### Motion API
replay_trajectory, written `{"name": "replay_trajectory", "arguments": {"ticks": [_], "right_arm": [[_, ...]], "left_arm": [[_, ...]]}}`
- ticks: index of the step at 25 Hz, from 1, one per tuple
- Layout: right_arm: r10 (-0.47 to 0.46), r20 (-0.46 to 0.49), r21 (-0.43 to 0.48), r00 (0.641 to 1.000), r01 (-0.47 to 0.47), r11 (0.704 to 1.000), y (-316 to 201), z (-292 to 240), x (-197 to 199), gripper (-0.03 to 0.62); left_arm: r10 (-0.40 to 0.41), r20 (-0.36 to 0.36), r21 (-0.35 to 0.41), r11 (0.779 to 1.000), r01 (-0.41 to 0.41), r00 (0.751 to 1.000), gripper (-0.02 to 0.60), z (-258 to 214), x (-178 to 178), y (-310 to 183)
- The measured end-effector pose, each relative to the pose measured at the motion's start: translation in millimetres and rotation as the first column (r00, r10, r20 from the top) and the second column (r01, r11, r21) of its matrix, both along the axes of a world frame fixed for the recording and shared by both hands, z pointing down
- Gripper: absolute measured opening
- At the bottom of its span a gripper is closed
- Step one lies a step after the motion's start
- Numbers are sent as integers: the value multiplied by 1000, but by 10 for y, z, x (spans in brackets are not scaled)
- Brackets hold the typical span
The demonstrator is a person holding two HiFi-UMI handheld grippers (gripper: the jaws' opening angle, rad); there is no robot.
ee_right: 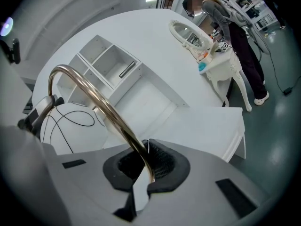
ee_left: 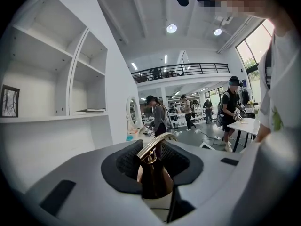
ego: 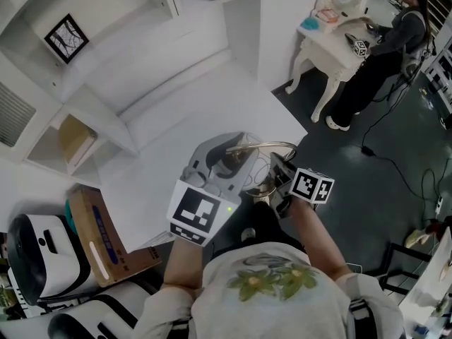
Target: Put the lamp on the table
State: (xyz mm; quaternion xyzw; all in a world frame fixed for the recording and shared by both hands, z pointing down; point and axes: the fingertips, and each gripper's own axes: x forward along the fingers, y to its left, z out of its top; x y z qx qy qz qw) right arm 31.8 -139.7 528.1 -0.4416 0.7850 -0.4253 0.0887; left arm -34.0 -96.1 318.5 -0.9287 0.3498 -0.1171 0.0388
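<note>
Both grippers grip the lamp [ee_right: 110, 113], held aloft near the person's chest: left gripper [ee_left: 153, 174] clamped on its coppery body, right gripper [ee_right: 146, 167] on the curved brass arm. White table [ego: 212, 111] below, ahead; cardboard box [ego: 99, 235] leftward

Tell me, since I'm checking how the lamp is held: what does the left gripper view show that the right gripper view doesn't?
Only the left gripper view: the lamp's copper-coloured body clamped in the left tool, a framed picture, a railed balcony. Only the right gripper view: the right tool shut on the lamp's brass arm, and a black cord across a white round form. Both: that brass arm, the white shelving, and an oval mirror with a person beside it.
</note>
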Motion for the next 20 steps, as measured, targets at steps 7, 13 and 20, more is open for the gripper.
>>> {"name": "replay_trajectory", "arguments": {"ticks": [7, 13, 20], "right_arm": [[-16, -3, 0, 1000, 16, 1000, -310, -65, -34, 31], [-23, -8, 11, 1000, 23, 1000, -566, -150, -32, 31], [-29, -4, 26, 1000, 29, 999, -858, -216, -35, 31]], "left_arm": [[-11, -5, 4, 1000, 11, 1000, 138, -66, -30, -301], [-18, -11, 17, 1000, 18, 1000, 138, -140, -41, -523], [-27, -9, 32, 999, 27, 1000, 139, -204, -31, -776]]}}
